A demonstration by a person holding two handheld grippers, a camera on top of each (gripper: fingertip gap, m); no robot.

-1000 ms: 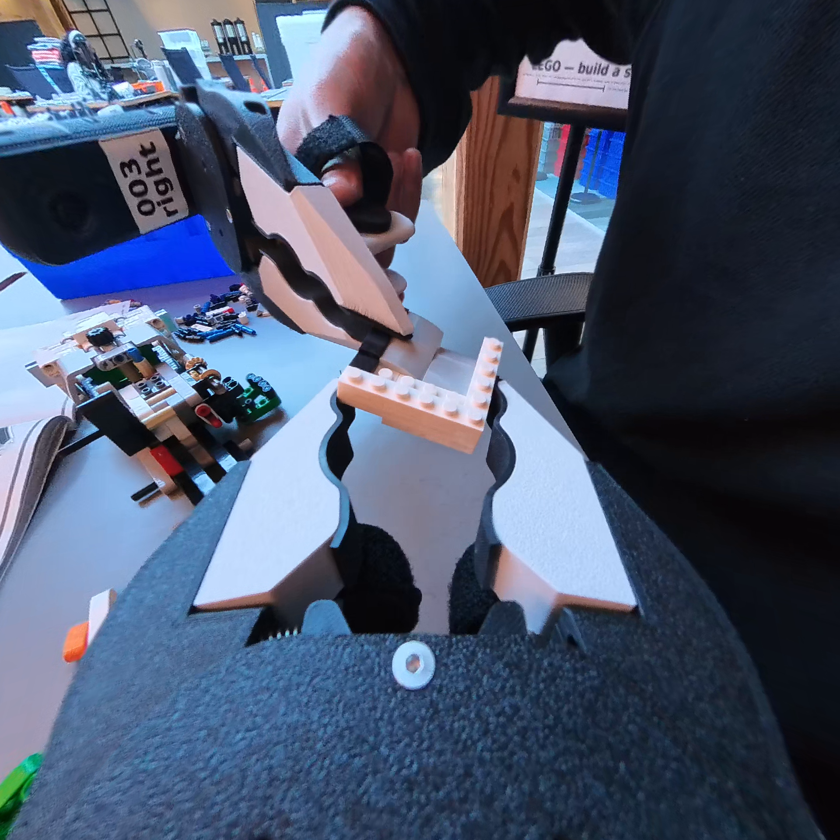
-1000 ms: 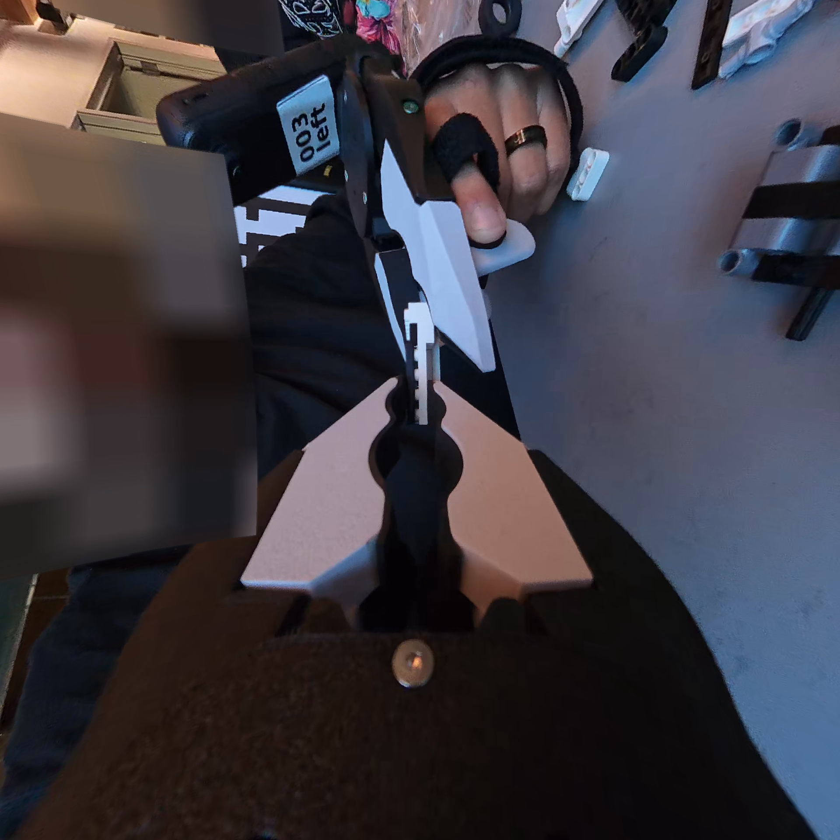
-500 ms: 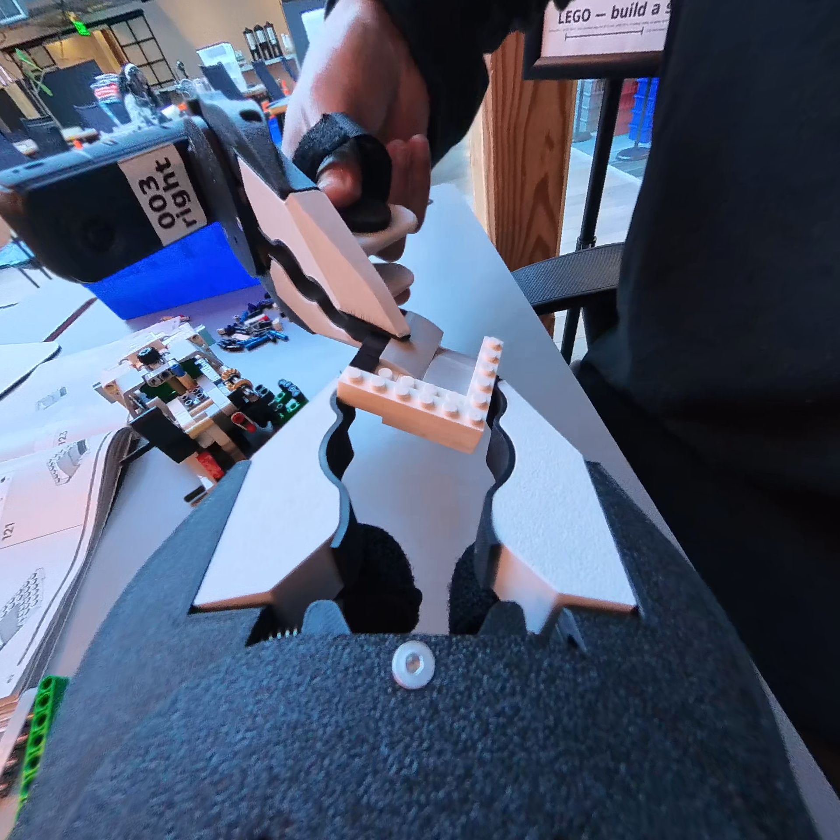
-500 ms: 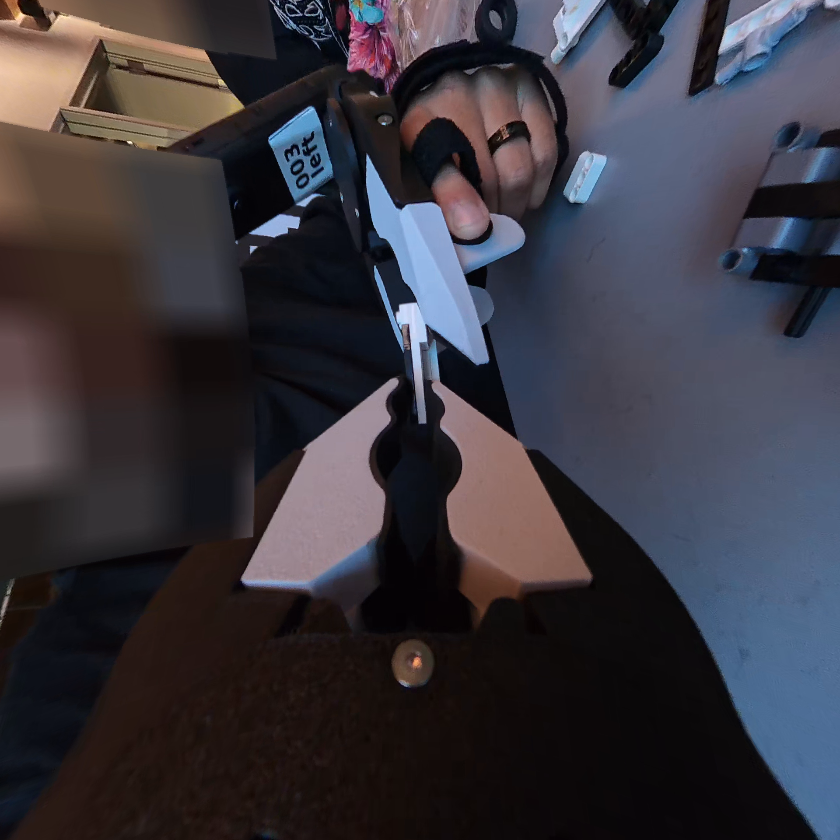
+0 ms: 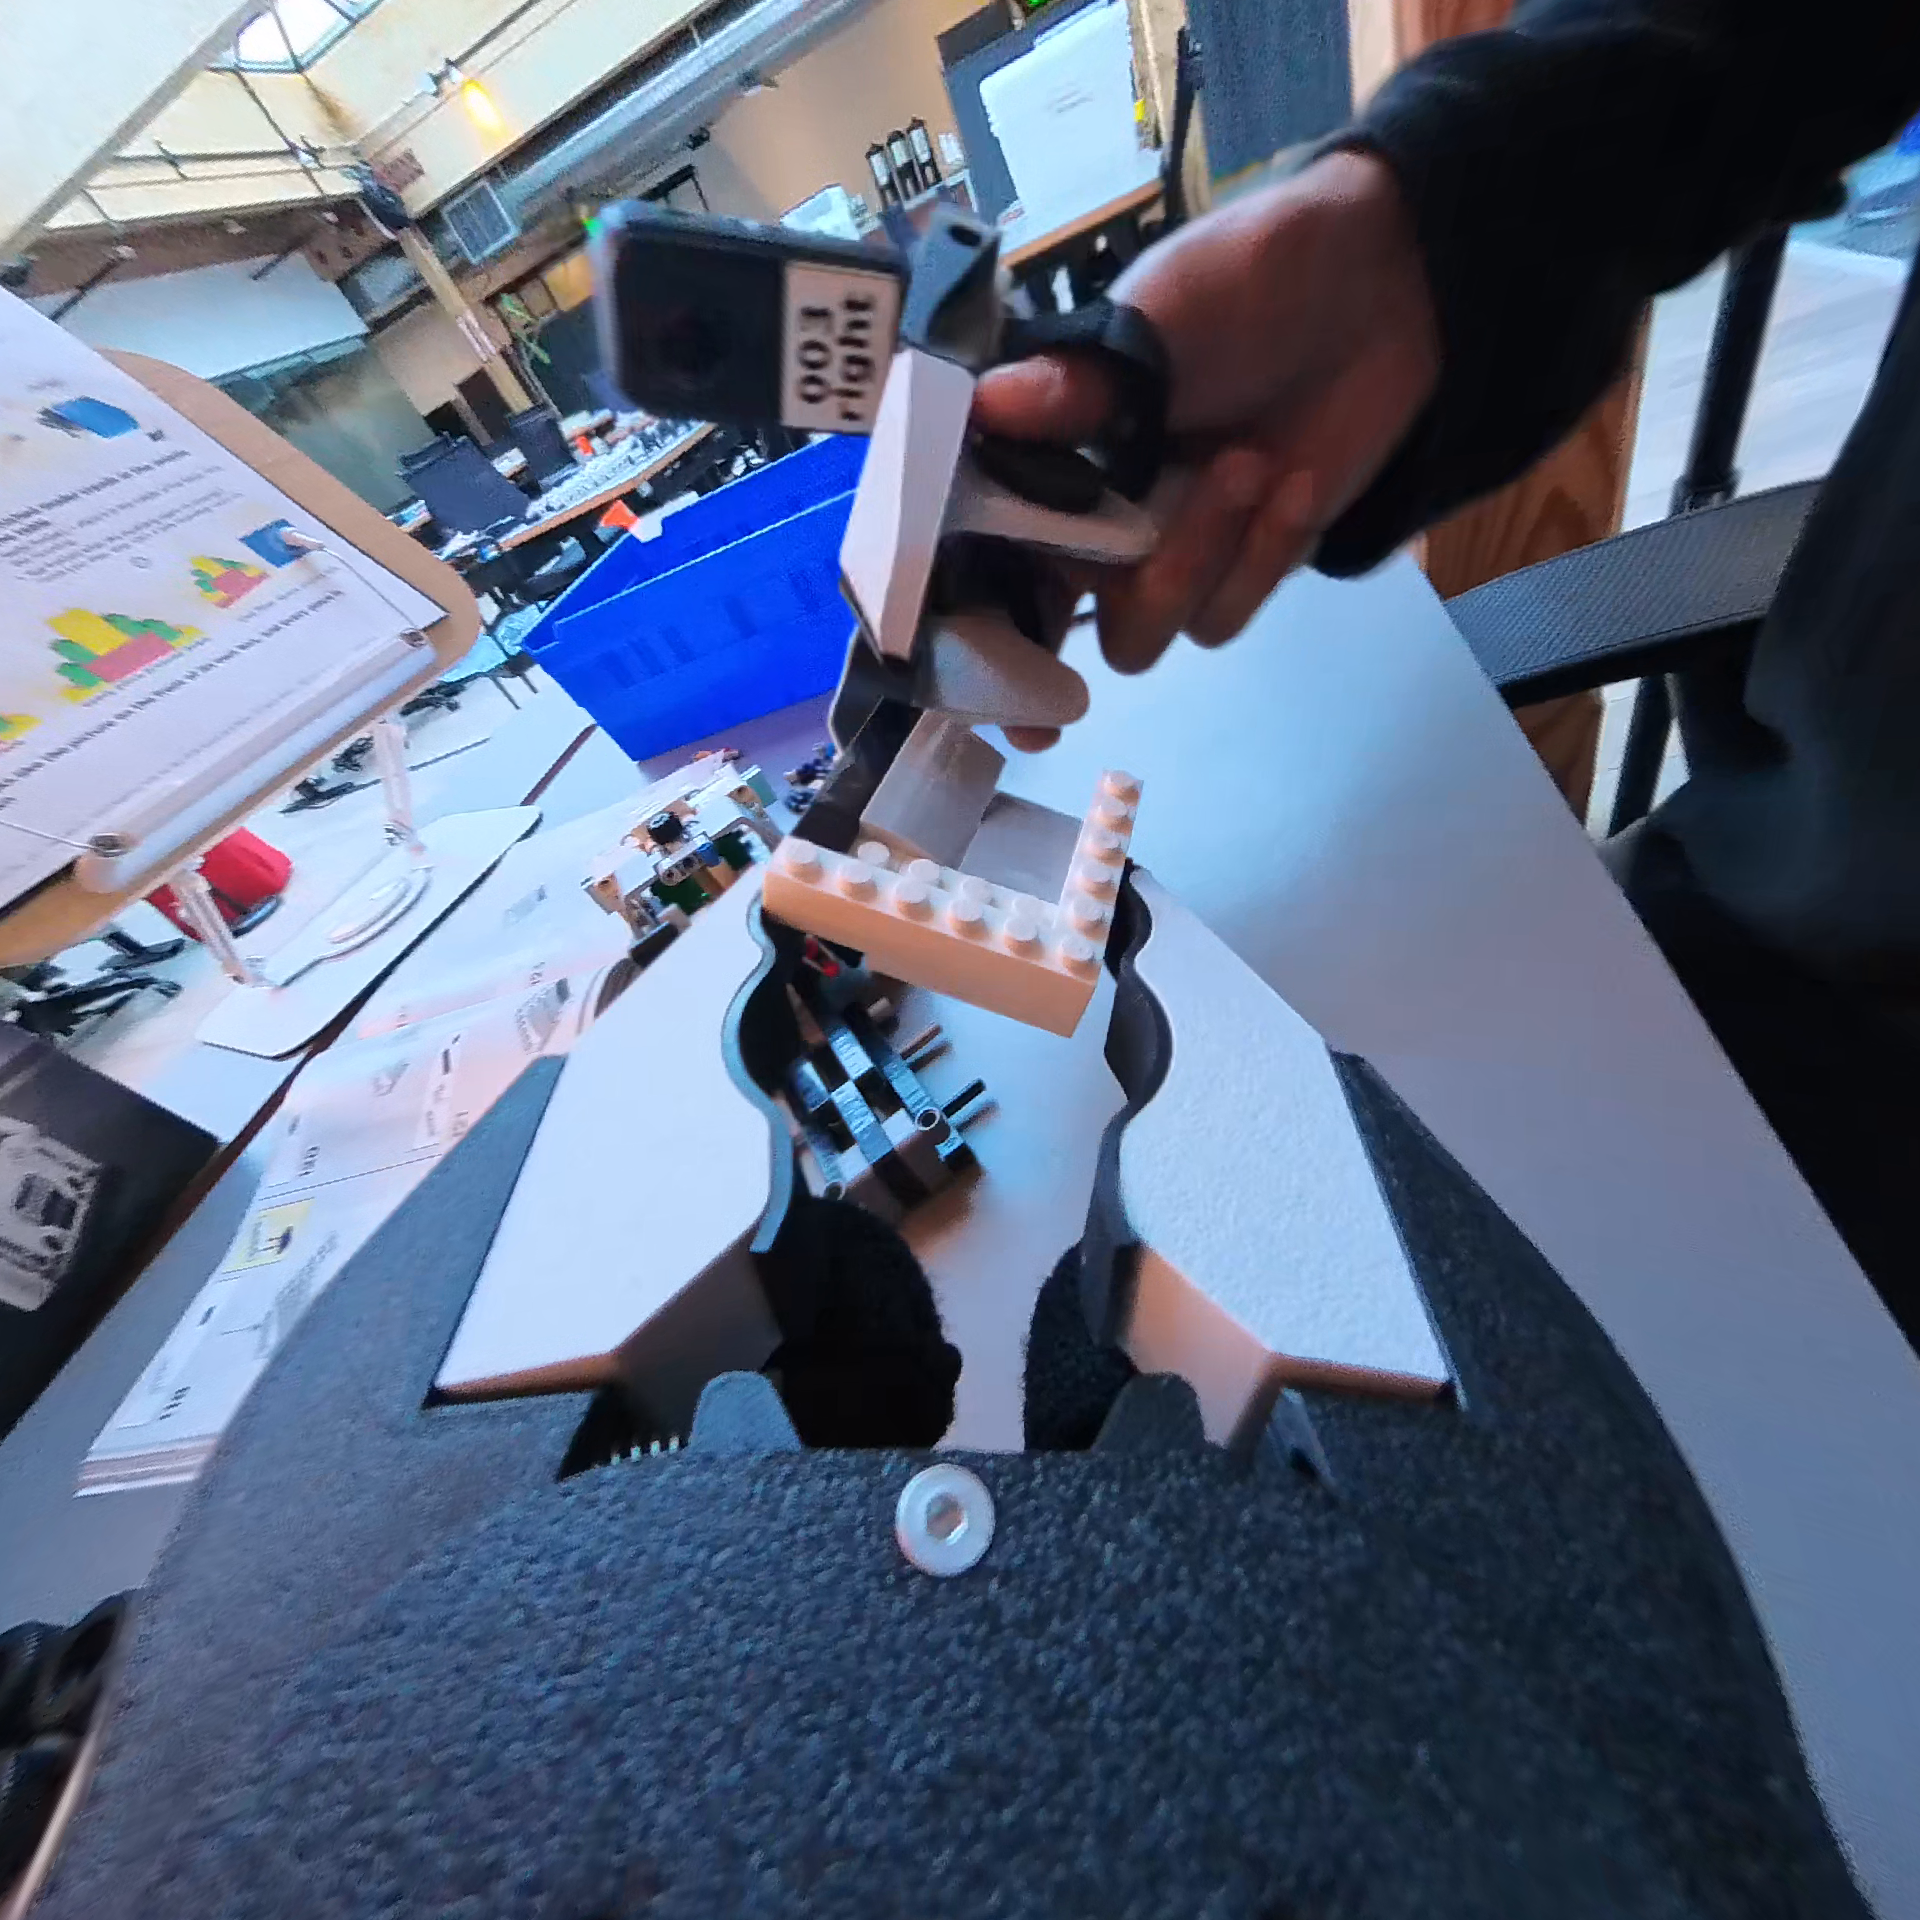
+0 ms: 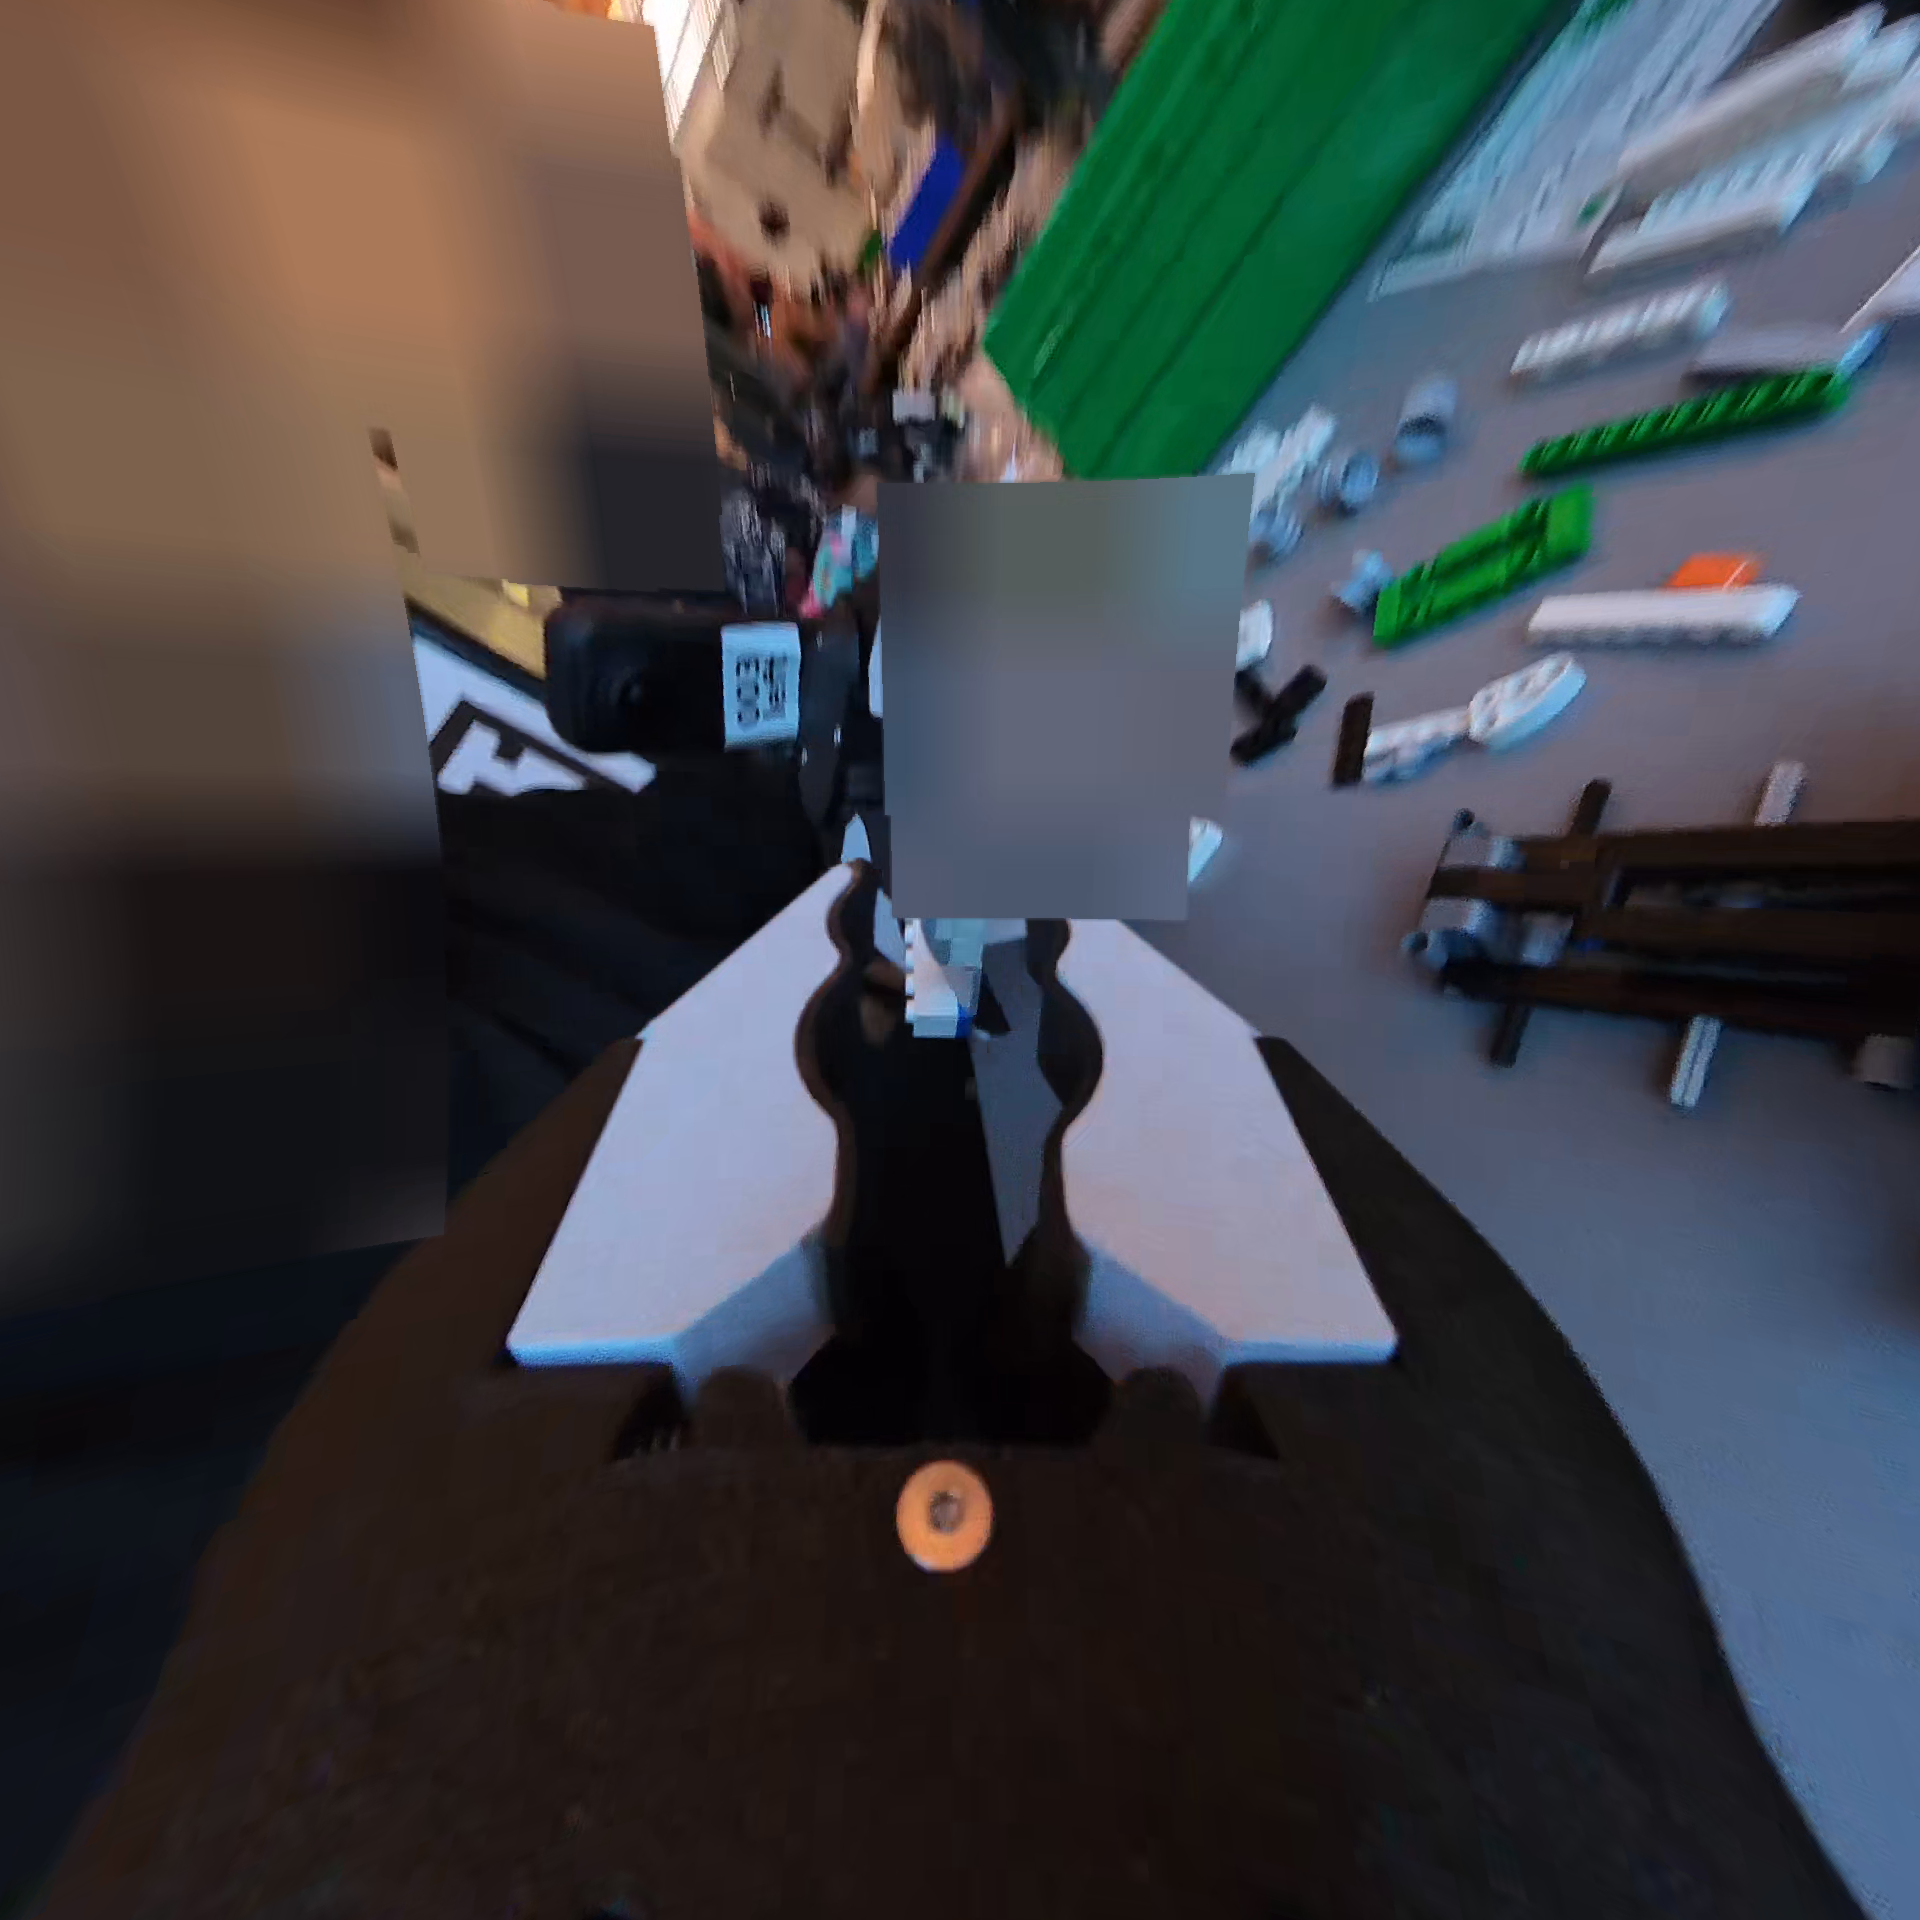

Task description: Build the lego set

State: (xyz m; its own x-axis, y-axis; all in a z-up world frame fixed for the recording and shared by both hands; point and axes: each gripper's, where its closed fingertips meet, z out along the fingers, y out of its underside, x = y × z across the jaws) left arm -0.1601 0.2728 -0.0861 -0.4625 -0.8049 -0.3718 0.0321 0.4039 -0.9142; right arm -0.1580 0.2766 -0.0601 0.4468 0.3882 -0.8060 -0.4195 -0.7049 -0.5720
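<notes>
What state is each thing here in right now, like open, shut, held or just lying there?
Left gripper: shut on the brick.
White L-shaped studded Lego brick: held above the table.
Right gripper: open, gripping nothing.
Blue plastic bin: open-topped.
Paper instruction booklet: lying open.

I'm seeing a white printed sticker (image 5: 840, 358) sitting on the right gripper's (image 5: 873, 691) black camera, a square-coded sticker (image 6: 762, 686) on the other camera, and printed lines running across the propped instruction sheet (image 5: 156, 582) and the booklet (image 5: 416, 1091).
</notes>
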